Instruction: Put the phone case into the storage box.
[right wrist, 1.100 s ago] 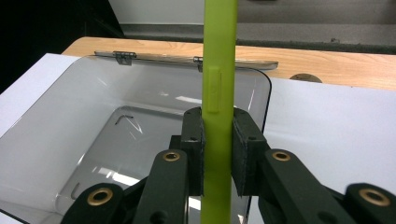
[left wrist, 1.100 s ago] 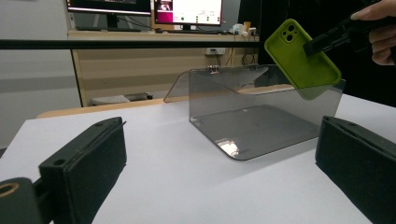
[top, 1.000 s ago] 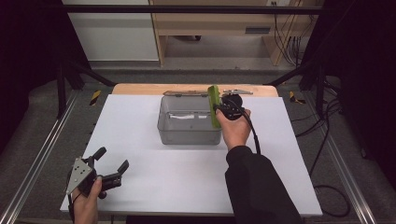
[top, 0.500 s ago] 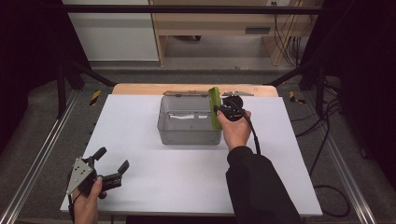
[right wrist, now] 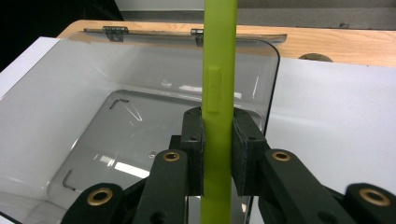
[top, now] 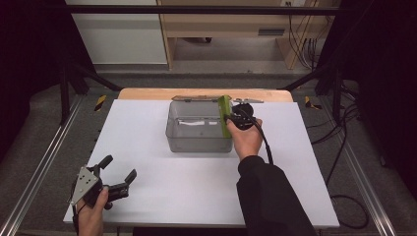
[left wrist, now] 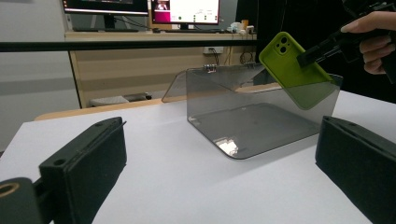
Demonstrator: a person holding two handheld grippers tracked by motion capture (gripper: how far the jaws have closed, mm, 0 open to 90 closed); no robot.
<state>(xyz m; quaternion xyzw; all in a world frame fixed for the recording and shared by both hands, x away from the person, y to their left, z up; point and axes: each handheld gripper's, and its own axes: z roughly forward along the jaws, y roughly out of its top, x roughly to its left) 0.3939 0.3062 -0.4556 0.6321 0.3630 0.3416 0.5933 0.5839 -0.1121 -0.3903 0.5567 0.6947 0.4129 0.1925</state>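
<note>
A lime-green phone case (top: 224, 115) (left wrist: 295, 68) (right wrist: 217, 88) hangs edge-on over the right wall of a clear grey plastic box (top: 198, 129) (left wrist: 261, 121) (right wrist: 93, 121), its lower end dipping inside. My right gripper (top: 231, 118) (right wrist: 218, 154) is shut on the case, with one pad on each face. The box's hinged lid (top: 194, 99) lies open behind it. My left gripper (top: 118, 169) (left wrist: 219, 172) stands open near the table's front left corner, well short of the box, with nothing between its jaws.
The white table top (top: 147, 137) ends in a wooden strip (top: 147, 93) at the back. Metal rails (top: 39, 162) run along both sides. Behind the table stand a wooden bench (top: 236, 24) and cables (top: 305, 44). Monitors (left wrist: 182, 10) sit at the back.
The right gripper and the green case have barely moved over the box's right wall. The left gripper has stayed where it was.
</note>
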